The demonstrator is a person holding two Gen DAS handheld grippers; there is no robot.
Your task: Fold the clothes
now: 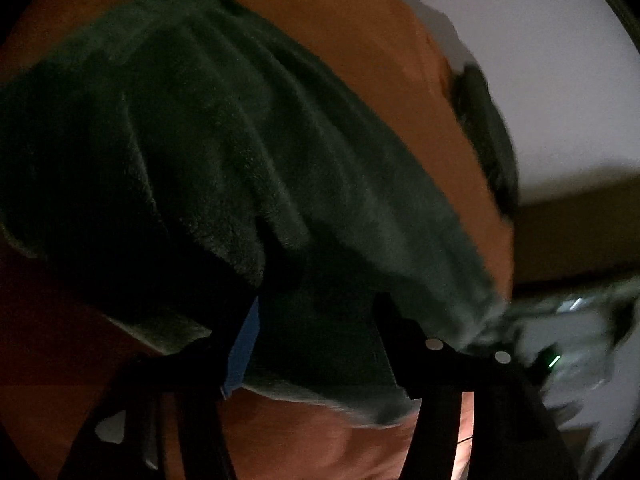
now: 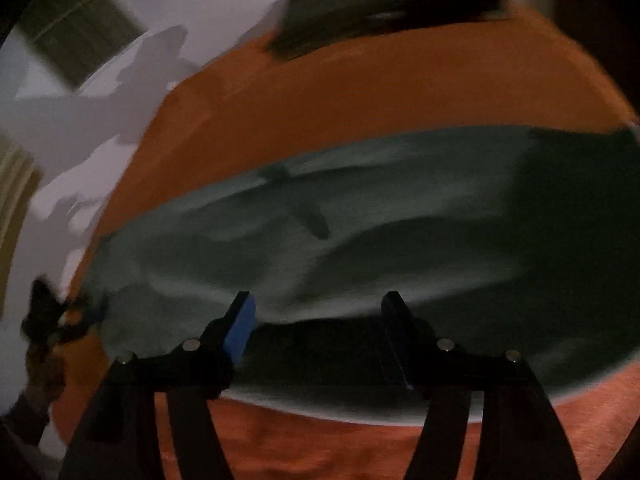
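Both grippers, left (image 1: 320, 312) and right (image 2: 318, 312), have fingers apart over the green cloth (image 2: 360, 240), releasing it flat on the orange surface (image 2: 360, 100).

Motion blur smears the dark flat object (image 2: 384, 16) at the orange surface's far edge; the green cloth's (image 2: 400, 232) right end runs off-frame; clutter (image 1: 568, 332) unreadable.

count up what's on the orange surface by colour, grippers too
dark green fleece cloth: 1
black flat item at the far edge: 1, too blurred to identify
black grippers with blue pads: 2, left gripper and right gripper
total: 4
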